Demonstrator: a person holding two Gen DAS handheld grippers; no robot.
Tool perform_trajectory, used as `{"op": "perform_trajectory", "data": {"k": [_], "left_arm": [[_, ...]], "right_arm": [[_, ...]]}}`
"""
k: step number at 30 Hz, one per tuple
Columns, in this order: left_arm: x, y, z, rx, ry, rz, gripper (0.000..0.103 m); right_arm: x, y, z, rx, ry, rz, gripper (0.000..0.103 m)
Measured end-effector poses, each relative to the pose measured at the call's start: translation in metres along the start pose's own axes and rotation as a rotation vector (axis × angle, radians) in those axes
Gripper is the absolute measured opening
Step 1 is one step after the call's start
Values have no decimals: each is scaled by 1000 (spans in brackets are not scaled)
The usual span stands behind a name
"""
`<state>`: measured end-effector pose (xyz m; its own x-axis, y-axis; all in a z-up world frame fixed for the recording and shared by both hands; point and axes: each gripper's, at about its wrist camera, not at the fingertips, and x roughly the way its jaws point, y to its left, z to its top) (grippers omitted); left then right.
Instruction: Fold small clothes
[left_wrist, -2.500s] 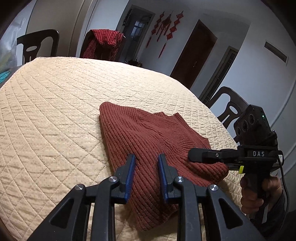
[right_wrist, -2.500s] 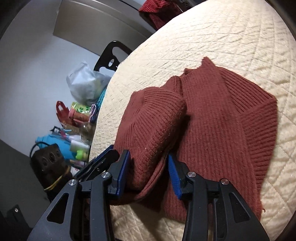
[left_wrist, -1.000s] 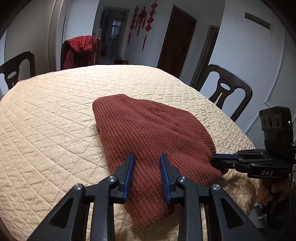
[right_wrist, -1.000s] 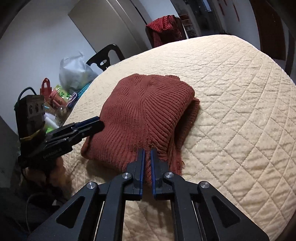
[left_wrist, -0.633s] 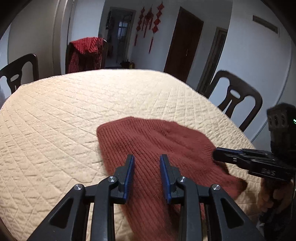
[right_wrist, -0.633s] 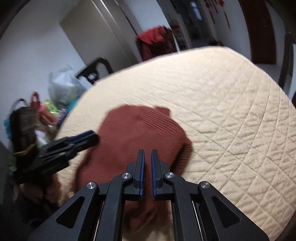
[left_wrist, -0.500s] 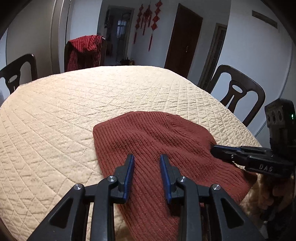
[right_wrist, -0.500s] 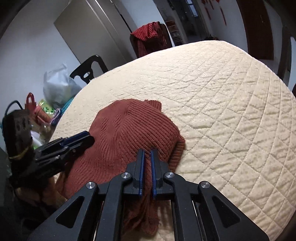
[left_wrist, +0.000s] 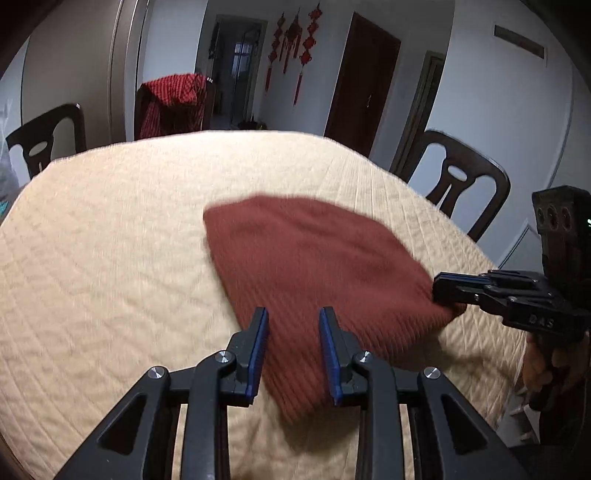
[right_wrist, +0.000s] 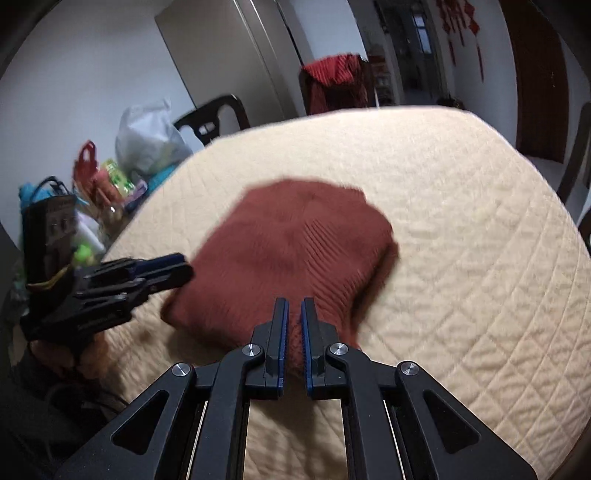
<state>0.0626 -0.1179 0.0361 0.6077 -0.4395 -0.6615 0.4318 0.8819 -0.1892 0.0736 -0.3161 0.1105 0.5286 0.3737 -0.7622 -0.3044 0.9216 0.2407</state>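
A rust-red knitted sweater (left_wrist: 314, 266) lies folded into a compact bundle on the cream quilted table cover (left_wrist: 110, 240). My left gripper (left_wrist: 293, 325) hovers over its near edge, jaws apart, with no fabric pinched between them. In the right wrist view the sweater (right_wrist: 295, 251) lies straight ahead and the left gripper (right_wrist: 181, 267) sits by its left corner. My right gripper (right_wrist: 291, 314) is shut, its tips at the sweater's near edge. From the left wrist view the right gripper (left_wrist: 439, 286) touches the bundle's right corner. Both views are motion-blurred.
Dark wooden chairs (left_wrist: 461, 184) ring the table, one draped with a red checked cloth (left_wrist: 173, 103). Plastic bags (right_wrist: 147, 140) and colourful clutter (right_wrist: 103, 177) sit beyond the table's left edge. A person's hand (left_wrist: 539, 369) grips the right handle. The cover (right_wrist: 480, 240) stretches far to the right.
The right gripper, earlier open around a folded part of the sweater, is shut. The sweater went from loosely spread to a compact fold. Both views dipped closer and drew back.
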Motion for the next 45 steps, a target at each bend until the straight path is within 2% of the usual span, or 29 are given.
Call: {"op": "perform_trajectory", "data": {"k": [1,14,28,31,38,40,41,45], "left_arm": [[1,-1,-2,-2,2,7,31],[2,-6,-2,7,-5,67,32],[-3,1,13,5,-27,110,32],[-1,4,16,-2,-26,120,32],[6,9,23,-26,-21,129,33],[7,11,25,-35,-24,129,37],[7,12,26,-39,-26,126,38],[11,16,28,-61,-28,103,42]], "right_arm": [[5,-5,-4,16,20,-8,5],[4,-8,-3,52,4,3,7],[-3,3,10,24,-26,-24,9],[-2,-1,13,40,-34,-25,17],[3,-9,22,67,-37,-46,19],[4,-11,24,79,-39,-43,29],[5,-13,25,91,-40,-37,40],[11,-21,27,130,-32,-24,42]]}}
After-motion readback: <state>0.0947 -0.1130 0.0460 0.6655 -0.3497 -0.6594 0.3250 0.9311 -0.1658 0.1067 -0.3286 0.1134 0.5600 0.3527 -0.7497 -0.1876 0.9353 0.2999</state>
